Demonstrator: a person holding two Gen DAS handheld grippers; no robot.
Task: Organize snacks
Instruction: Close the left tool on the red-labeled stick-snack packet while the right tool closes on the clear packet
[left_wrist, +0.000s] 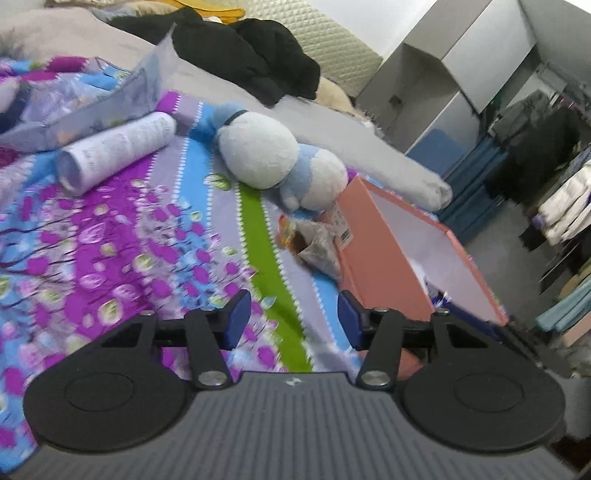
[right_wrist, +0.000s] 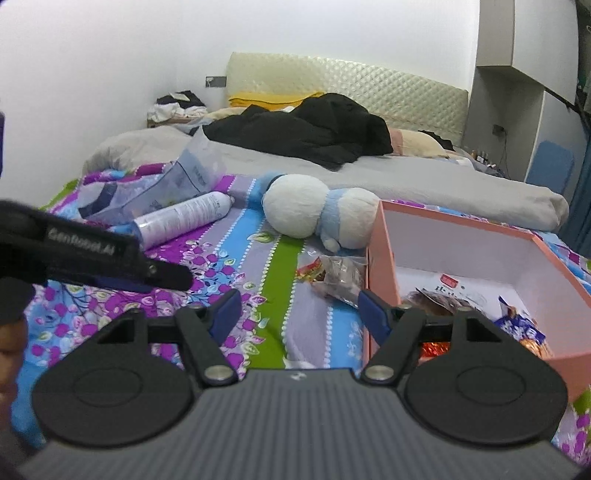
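On the bed, beside the pink box (right_wrist: 384, 251), I see the loose snack packets (right_wrist: 332, 275); both my left gripper (left_wrist: 293, 319) and right gripper (right_wrist: 299, 314) have fingers apart, empty; crinkly wrappers could slip, or I might nudge the box.

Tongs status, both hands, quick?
Left tongs: open, nothing between them.
Right tongs: open, holding nothing.

White letters on the black side of the left tongs (right_wrist: 162, 275) read "GenRobot.AI". The print on the white bottle (right_wrist: 184, 219) and the snack packs is too blurry to read.
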